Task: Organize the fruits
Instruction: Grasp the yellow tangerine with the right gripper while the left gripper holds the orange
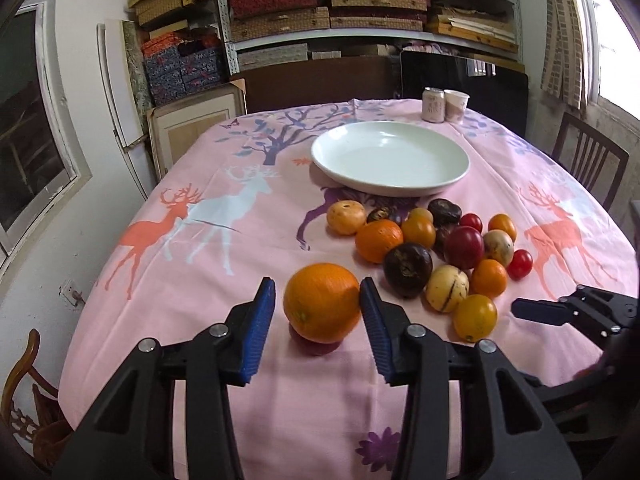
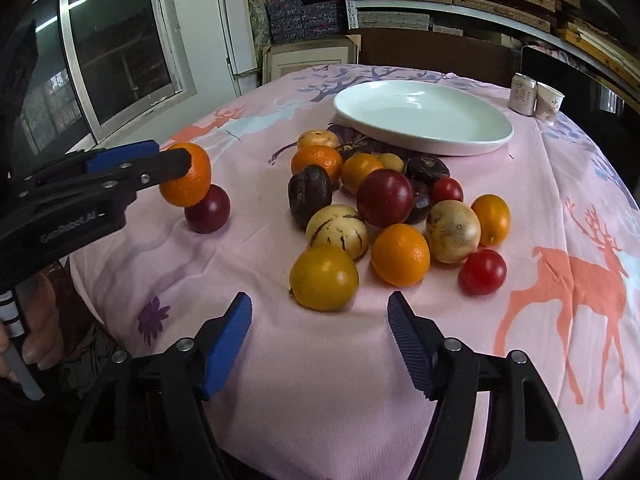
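Observation:
My left gripper (image 1: pixel 318 300) is shut on a large orange (image 1: pixel 322 302), held just above a dark red plum (image 2: pixel 207 208) on the pink tablecloth; in the left wrist view only a sliver of that plum shows under the orange. The right wrist view shows the same orange (image 2: pixel 186 180) at the left. My right gripper (image 2: pixel 320 304) stands open low over the cloth, with a yellow-orange fruit (image 2: pixel 324 278) just beyond its fingertips and nothing between them. A pile of several oranges, plums and pale striped fruits (image 2: pixel 384 198) lies behind it. The white plate (image 2: pixel 424 116) further back holds nothing.
A drink can (image 1: pixel 433 105) and a paper cup (image 1: pixel 456 106) stand at the table's far edge. A wooden chair (image 1: pixel 588 160) is at the right, shelves of boxes behind. A hand (image 2: pixel 40 320) holds the left gripper's handle. The cloth drops off at the near edge.

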The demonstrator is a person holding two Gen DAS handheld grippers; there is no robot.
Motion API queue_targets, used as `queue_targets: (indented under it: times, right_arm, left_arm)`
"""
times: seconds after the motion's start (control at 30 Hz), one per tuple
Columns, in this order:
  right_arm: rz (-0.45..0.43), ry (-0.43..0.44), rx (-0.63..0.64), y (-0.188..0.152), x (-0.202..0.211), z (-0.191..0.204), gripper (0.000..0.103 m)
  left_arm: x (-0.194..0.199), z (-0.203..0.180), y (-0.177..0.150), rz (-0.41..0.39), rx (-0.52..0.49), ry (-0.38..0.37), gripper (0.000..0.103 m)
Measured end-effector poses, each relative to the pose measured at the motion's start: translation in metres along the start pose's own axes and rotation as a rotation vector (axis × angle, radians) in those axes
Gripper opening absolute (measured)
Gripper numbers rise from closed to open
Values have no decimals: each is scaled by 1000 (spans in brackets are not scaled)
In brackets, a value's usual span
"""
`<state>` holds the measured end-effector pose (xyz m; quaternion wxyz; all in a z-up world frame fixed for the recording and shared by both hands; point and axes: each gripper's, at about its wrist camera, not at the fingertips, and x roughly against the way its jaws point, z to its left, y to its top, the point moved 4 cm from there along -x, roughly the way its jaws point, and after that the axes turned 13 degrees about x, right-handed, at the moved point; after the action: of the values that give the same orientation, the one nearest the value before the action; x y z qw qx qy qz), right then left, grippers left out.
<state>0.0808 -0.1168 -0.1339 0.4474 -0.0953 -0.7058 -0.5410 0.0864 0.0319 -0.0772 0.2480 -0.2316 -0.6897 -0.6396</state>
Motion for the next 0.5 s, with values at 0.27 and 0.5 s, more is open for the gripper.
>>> queue_targets:
  times: [0.27,0.5]
  right_arm:
    - [14,7,-41,8,-15,-2,38]
    - [13,8,-27,4,-13,-3,38]
  left_arm:
    - [-6,14,-3,7,13,8,43]
    - [-19,19,-15,59,25,1,43]
